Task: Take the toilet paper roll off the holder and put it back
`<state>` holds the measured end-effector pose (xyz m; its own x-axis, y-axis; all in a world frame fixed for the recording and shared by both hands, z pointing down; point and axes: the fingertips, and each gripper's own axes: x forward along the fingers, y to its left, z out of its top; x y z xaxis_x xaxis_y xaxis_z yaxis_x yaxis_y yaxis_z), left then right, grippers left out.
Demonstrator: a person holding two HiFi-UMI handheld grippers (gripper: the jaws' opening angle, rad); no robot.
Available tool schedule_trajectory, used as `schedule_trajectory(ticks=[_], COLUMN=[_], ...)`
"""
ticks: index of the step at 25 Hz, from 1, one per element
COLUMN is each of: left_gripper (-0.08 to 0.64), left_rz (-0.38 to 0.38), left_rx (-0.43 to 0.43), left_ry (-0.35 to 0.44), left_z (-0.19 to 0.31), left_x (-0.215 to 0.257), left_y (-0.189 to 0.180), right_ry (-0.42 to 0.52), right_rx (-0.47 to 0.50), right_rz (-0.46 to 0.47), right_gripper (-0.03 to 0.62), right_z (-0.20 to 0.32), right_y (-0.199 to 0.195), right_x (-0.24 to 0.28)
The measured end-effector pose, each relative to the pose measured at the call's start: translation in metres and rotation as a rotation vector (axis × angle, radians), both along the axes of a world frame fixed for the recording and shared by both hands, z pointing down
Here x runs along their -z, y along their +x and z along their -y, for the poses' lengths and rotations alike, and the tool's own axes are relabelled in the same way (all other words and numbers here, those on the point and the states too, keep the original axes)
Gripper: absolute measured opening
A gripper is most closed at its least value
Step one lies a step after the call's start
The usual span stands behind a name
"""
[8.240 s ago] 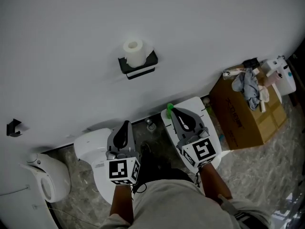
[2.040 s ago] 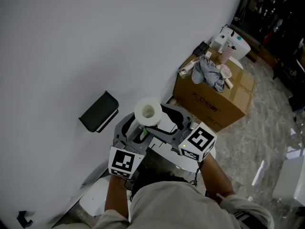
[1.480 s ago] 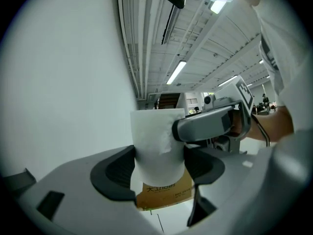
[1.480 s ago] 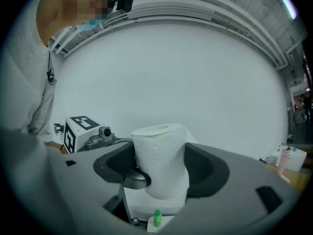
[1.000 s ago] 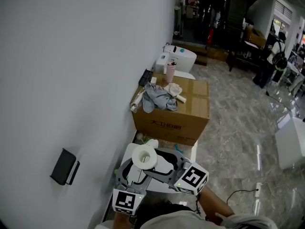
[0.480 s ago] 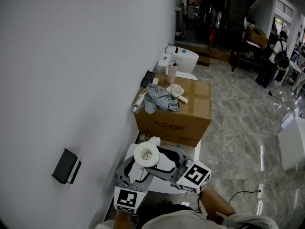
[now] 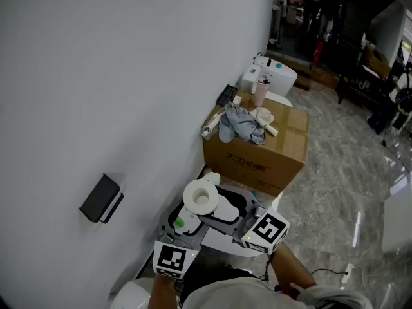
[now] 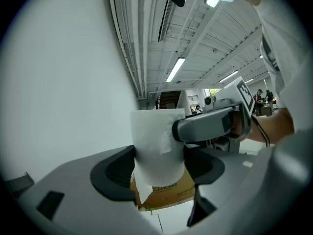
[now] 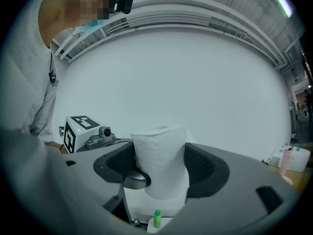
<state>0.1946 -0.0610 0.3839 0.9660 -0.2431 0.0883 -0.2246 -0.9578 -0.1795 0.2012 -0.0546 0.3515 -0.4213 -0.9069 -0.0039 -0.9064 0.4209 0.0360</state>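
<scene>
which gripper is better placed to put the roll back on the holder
Left, likely. Both clamp the roll, but the left gripper is on the wall side, nearer the holder; the right gripper would reach across.

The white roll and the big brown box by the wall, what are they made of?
The roll looks like soft tissue paper. It is matte white with a slightly fuzzy surface, and a loose torn flap hangs below it. The box is probably plain cardboard, because it is dull brown, has flat panels with sharp folded edges, and has print on its side.
</scene>
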Motion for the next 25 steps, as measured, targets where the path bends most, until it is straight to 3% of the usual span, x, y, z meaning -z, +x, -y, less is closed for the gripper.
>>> schedule_trajectory(ticks=[21, 25], left_gripper=[0.319, 0.319], left_rz=[-0.063, -0.027], left_rx=[0.386, 0.455], left_ry=[0.15, 0.171], left_z=[0.067, 0.079], left_x=[0.061, 0.062], left_y=[-0.116, -0.141], right_ry=[0.155, 0.171], right_rx=[0.386, 0.457], right_rz=[-0.049, -0.043], right_gripper=[0.322, 0.322], right_z=[0.064, 0.077], right_y=[-0.117, -0.14], right_x=[0.058, 0.063])
